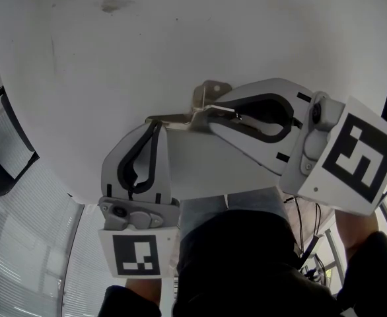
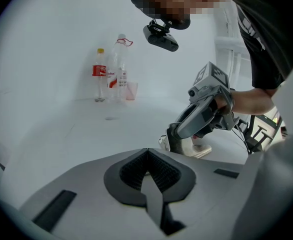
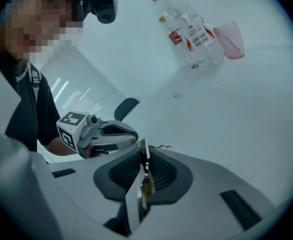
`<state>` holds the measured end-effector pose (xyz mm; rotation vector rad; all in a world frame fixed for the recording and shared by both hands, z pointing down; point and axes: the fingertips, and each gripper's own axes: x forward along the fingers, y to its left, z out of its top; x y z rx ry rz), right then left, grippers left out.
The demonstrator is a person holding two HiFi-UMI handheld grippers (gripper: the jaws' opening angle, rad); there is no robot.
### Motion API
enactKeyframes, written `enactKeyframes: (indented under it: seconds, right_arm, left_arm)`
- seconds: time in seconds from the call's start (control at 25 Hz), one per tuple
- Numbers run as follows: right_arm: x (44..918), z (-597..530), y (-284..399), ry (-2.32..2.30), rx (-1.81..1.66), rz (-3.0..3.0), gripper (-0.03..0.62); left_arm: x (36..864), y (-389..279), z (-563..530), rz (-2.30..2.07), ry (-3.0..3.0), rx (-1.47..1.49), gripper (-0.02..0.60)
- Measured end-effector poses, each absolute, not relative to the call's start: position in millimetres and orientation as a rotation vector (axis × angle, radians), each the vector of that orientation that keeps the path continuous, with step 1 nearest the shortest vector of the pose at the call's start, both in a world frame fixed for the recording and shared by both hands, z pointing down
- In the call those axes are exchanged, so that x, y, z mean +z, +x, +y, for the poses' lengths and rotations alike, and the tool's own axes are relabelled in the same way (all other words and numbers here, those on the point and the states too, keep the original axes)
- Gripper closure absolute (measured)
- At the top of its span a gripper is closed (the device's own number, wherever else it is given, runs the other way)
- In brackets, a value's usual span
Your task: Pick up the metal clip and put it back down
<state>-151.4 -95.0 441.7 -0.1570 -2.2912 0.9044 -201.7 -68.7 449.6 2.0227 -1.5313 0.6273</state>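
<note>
**A:** Silvery metal clip (image 1: 205, 102), where's it at?
**B:** Pinched betw. the pads of the right gripper (image 1: 210, 115), over the white table (image 1: 114, 58). Can't tell if it touches the top.
**A:** And the left gripper (image 1: 156, 125)?
**B:** Jaws pressed together, nothing betw. them, tips just beside the clip.

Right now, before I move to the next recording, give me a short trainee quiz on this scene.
1. True or false: the left tongs are shut with nothing between them.
2. The right tongs grip: A a metal clip, B a spoon, C a sponge.
3. Fill in: at the far side of the table stand two ____ and a pink cup.
Key: 1 true; 2 A; 3 bottles.
</note>
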Motion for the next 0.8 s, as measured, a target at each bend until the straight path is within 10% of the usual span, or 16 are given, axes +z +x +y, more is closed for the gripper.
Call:
enactKeyframes:
  seconds: [0.8]
  right_arm:
    - [440.9, -95.6, -155.0, -0.173, 0.897, -2.334, 0.534]
  left_arm:
    - [449.5, -202.7, -69.8, -1.54, 2.014, 0.618, 0.56]
